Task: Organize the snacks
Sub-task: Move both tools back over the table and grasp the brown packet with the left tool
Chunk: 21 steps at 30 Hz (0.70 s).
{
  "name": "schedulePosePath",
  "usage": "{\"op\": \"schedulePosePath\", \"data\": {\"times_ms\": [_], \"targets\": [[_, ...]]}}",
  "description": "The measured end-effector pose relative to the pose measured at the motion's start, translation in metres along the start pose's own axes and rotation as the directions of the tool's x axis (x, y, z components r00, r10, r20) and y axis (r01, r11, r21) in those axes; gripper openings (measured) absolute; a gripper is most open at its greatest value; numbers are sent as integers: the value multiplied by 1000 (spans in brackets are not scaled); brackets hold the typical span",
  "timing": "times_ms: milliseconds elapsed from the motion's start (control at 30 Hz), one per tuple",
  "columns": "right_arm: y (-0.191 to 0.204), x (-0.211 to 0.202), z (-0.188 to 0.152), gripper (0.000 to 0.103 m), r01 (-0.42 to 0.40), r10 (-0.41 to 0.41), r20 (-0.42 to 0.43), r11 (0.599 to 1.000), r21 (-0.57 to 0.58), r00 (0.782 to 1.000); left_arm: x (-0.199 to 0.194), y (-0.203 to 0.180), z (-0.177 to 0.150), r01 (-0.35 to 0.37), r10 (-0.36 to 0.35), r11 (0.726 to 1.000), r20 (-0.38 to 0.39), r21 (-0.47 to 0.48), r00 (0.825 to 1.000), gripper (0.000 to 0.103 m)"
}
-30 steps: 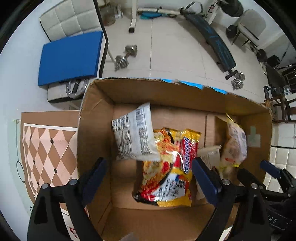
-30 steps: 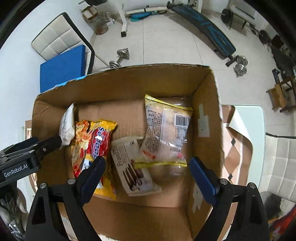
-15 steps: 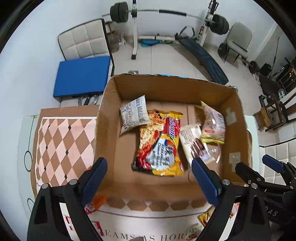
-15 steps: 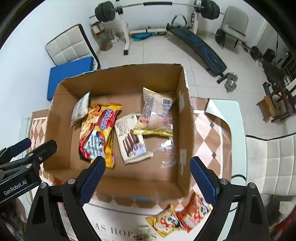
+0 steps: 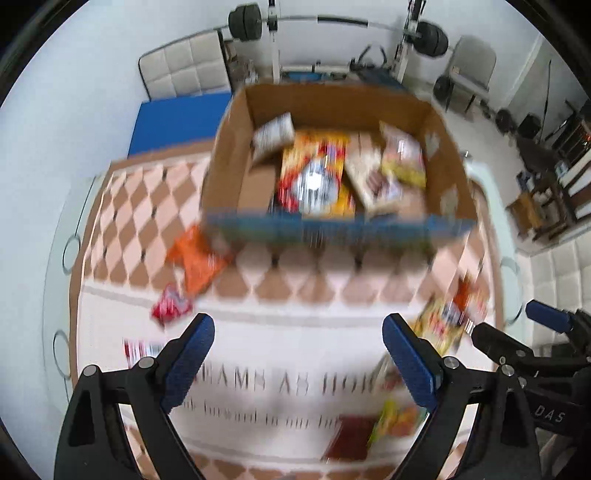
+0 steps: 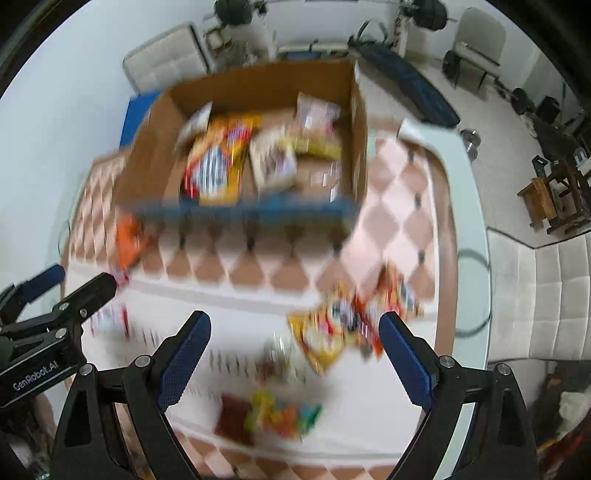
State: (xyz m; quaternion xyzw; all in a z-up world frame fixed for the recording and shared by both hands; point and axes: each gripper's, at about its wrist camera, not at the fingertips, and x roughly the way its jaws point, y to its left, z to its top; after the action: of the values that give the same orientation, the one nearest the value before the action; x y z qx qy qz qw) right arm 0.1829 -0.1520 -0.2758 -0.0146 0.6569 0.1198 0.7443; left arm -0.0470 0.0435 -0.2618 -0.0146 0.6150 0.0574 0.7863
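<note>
An open cardboard box (image 5: 448,162) (image 6: 360,122) stands at the far side of the table and holds several snack packets, a red-and-yellow one (image 5: 314,177) among them. Loose packets lie on the cloth in front of it: an orange one (image 5: 195,258), a small red one (image 5: 170,306), yellow-and-red ones (image 6: 332,328) and a colourful one (image 6: 284,410). My left gripper (image 5: 299,332) hangs open over the cloth with nothing between its fingers. My right gripper (image 6: 295,328) is open too, above the packets. Both views are blurred.
A cloth with brown and pink diamonds (image 5: 147,206) and printed lettering covers the table. Padded white chairs (image 5: 184,74) (image 6: 554,295), a blue mat (image 5: 177,118) and gym equipment (image 5: 332,22) surround it. The right gripper's body shows in the left view (image 5: 535,347).
Both grippers have pulled back from above the box and risen. The box has shrunk toward the top of each view and the loose packets on the cloth have come into sight.
</note>
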Motion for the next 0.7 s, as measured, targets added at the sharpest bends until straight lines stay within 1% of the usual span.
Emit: {"op": "schedulePosePath", "data": {"times_ms": [67,100,167,233,300,400,500,567,600,633,700], "targets": [[6,17,-25,95,7,-12,-73,998,-70,997,15,-5,-29,-37,39,998,-42,42,998,93],[9,26,-37,95,16,-28,-105,994,-108,994,26,-7,-44,-47,51,997,-77,57,996,93],[13,46,-61,95,26,-59,-169,981,-190,984,42,-9,-69,-60,69,995,-129,75,989,93],[15,64,-83,95,11,-74,-231,965,-262,970,59,-7,-91,-71,85,994,-176,84,981,93],[19,76,-96,95,1,-89,-259,946,-324,962,73,-6,-110,-85,103,992,-212,92,972,93],[31,94,-114,94,-5,-131,-282,901,-434,951,90,-2,-129,-96,117,991,-257,93,959,93],[41,114,-125,94,-8,-175,-297,851,-525,939,102,-3,-143,-102,127,990,-288,101,949,93],[45,127,-130,94,-2,-206,-304,826,-564,930,107,-2,-149,-103,128,990,-304,98,944,93],[46,132,-133,94,-2,-216,-310,817,-576,926,110,-2,-152,-100,126,990,-311,99,942,93],[48,138,-136,94,-18,-209,-323,814,-580,923,110,-2,-153,-99,126,990,-315,101,941,93],[47,143,-138,89,-26,-202,-335,824,-566,920,111,-4,-157,-97,127,989,-316,110,940,93]]}}
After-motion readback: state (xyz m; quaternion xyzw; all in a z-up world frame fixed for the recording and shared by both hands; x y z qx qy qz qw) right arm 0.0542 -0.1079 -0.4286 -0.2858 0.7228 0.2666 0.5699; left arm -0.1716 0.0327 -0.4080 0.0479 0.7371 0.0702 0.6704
